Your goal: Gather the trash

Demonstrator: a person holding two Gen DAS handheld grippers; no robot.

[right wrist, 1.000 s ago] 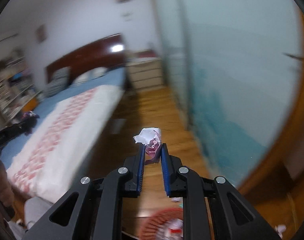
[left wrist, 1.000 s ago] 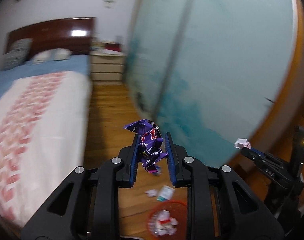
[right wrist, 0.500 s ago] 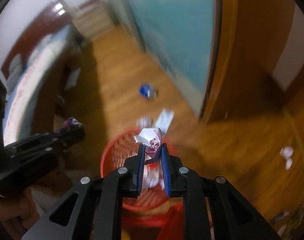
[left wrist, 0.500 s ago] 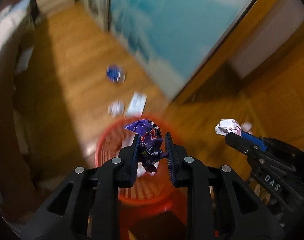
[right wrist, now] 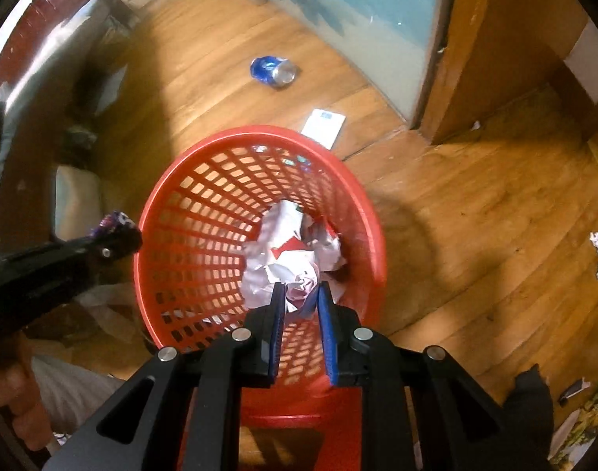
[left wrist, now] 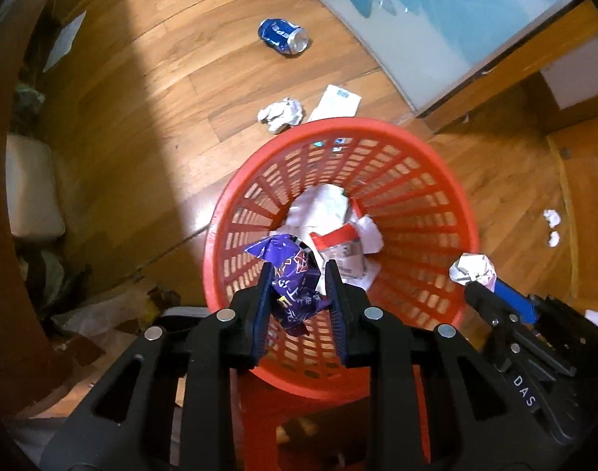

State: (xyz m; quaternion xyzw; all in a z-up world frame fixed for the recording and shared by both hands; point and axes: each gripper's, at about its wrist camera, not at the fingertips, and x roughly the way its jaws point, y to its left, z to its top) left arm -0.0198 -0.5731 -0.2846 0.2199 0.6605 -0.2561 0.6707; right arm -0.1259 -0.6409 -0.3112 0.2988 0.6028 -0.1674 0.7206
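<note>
2 grippers poised over the red basket (left wrist: 454,180)

Left gripper (left wrist: 299,274) clamps a purple wrapper (left wrist: 293,280), right gripper (right wrist: 302,292) pinches crumpled paper (right wrist: 299,292), ready to drop; can (left wrist: 284,36) at 12 o'clock.

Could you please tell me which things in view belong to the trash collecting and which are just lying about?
Job:
- purple wrapper, left gripper
- crumpled paper, right gripper
- red basket
- blue can
- paper wad
- flat packet

Lying about:
- beige cushion

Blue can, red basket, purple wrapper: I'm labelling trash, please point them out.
Blue can (left wrist: 284,36), left wrist view, its side.
Red basket (left wrist: 377,125), left wrist view, far rim.
Purple wrapper (left wrist: 293,274), left wrist view, crumpled middle.
</note>
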